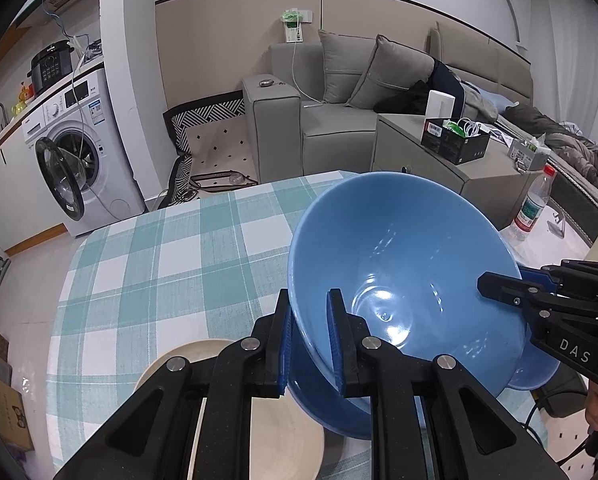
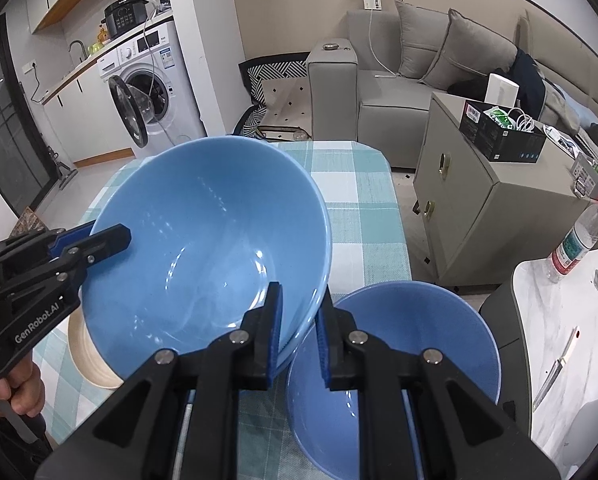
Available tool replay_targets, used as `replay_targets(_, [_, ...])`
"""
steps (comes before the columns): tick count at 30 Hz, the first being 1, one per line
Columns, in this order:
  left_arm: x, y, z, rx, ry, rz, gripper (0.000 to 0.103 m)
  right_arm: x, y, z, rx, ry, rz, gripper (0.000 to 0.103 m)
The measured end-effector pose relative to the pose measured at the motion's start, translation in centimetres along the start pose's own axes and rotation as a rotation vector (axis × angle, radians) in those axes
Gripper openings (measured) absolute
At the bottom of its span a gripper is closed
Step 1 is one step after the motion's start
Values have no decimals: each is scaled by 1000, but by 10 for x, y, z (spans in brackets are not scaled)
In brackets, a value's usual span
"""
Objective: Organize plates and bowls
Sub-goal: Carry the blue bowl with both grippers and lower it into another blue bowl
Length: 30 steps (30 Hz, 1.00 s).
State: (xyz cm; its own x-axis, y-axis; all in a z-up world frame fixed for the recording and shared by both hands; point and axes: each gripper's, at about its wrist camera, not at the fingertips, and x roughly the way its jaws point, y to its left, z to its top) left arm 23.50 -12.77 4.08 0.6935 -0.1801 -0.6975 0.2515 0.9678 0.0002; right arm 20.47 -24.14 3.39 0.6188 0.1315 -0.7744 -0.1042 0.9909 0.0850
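A large blue bowl [image 1: 403,256] [image 2: 203,240] is held tilted above the checked table by both grippers. My left gripper [image 1: 311,340] is shut on its near-left rim; it shows in the right wrist view [image 2: 103,240] at the bowl's left rim. My right gripper [image 2: 299,336] is shut on the bowl's right rim; it shows in the left wrist view [image 1: 499,284]. A second blue bowl [image 2: 399,360] [image 1: 535,372] stands on the table below and to the right. A cream plate [image 1: 259,412] [image 2: 87,356] lies below and to the left.
The checked tablecloth [image 1: 171,264] covers the table. A water bottle [image 2: 579,240] stands on a white marble side table [image 2: 559,320] at the right. A grey cabinet [image 2: 471,200] and a sofa [image 2: 399,92] stand beyond the table; a washing machine [image 1: 75,160] is at the far left.
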Motion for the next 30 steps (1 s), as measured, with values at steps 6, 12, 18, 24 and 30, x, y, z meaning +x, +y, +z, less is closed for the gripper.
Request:
replay_targets(6, [6,6,-3,-7,10,14,15,7,7,-2,-23,1,-5,16])
replay_targets(12, [12,11,-7,-16,13,19,15,16,11,-4,-36,12,-3,16])
replay_targets(18, [19,11,-13,-14,18,26,15,23,13,-6,-43,22,-9,17])
replay_targets(24, [27,8,-18,-7,20,31,15,27,15,-11,-70,15,-41,17])
replay_targets(30, [33,4,-18,5,17,38,15,31,12,-14,-69,19,-47,17])
